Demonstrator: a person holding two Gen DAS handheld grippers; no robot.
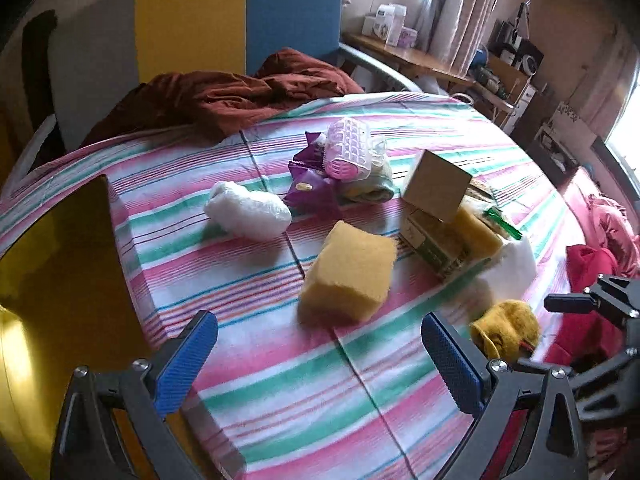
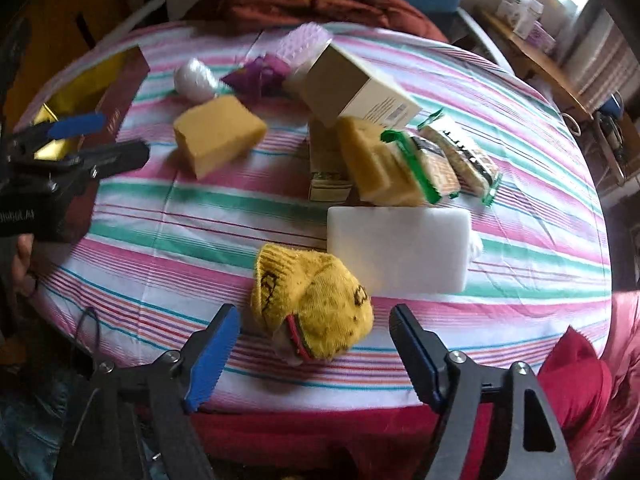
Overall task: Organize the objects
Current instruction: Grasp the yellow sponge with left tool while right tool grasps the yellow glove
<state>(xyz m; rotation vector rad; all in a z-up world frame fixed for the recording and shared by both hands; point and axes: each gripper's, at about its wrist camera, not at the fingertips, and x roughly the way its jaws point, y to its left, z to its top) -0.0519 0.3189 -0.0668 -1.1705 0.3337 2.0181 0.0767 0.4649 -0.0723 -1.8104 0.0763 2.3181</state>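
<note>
Between the right gripper's (image 2: 314,346) spread, unclenched fingers sits the yellow sock (image 2: 310,304), untouched; white block (image 2: 400,248) at one o'clock; left gripper (image 1: 320,350) released, sponge (image 1: 348,272) at twelve; pick-up step, next calls for closing on the sock

Yellow sock (image 2: 310,312): balled up, dark marks, red trim, lying at 6 o'clock on the striped cloth. White block (image 2: 398,248): flat, just beside it toward 2 o'clock. Yellow sponge (image 2: 218,134): alone at 10 o'clock, tilted. Tan box (image 2: 356,88): tipped, leaning on a second sponge (image 2: 368,160) and green-edged packets (image 2: 440,156) at 1 o'clock. Pink roller (image 2: 306,42), purple wrapper (image 2: 256,76), white bag (image 2: 196,78): clustered at 11 o'clock.
</note>
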